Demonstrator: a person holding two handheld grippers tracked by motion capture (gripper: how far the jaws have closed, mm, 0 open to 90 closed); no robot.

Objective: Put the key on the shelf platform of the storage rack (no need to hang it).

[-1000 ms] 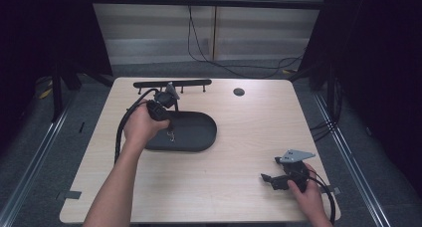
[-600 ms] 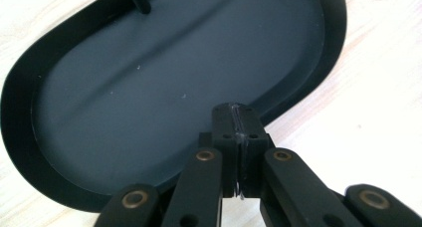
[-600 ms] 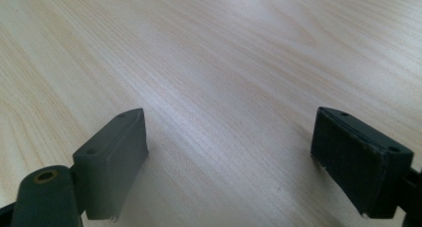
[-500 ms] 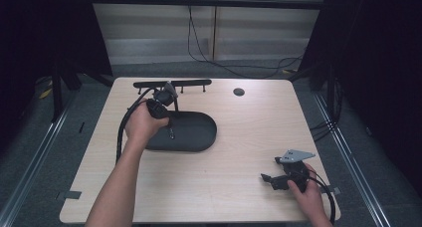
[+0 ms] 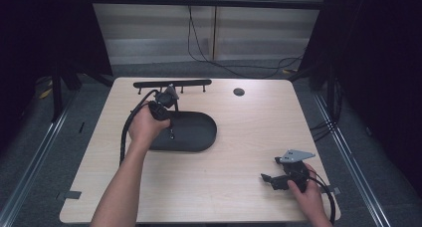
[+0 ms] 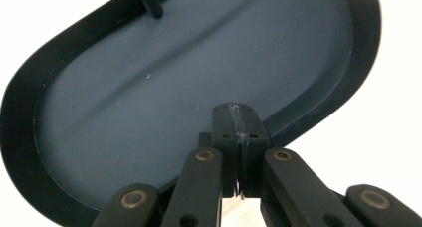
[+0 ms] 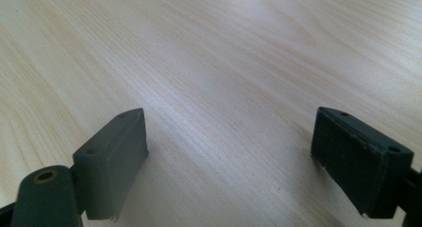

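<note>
A black oval tray (image 5: 199, 132) lies left of the table's middle. My left gripper (image 5: 171, 130) points down over the tray's left part, held from above by a hand. In the left gripper view its jaws are pressed together, so this gripper (image 6: 238, 120) is shut with nothing seen between the pads, just above the tray's smooth dark floor (image 6: 124, 87). My right gripper (image 5: 267, 179) rests at the table's near right corner, pointing left. Its two pads stand wide apart, so the right gripper (image 7: 229, 157) is open over bare wood.
A black bar with short pegs (image 5: 171, 83) lies along the far edge of the light wooden table (image 5: 239, 152), and a small round black disc (image 5: 239, 92) sits to its right. Cables trail from both grippers. Dark floor surrounds the table.
</note>
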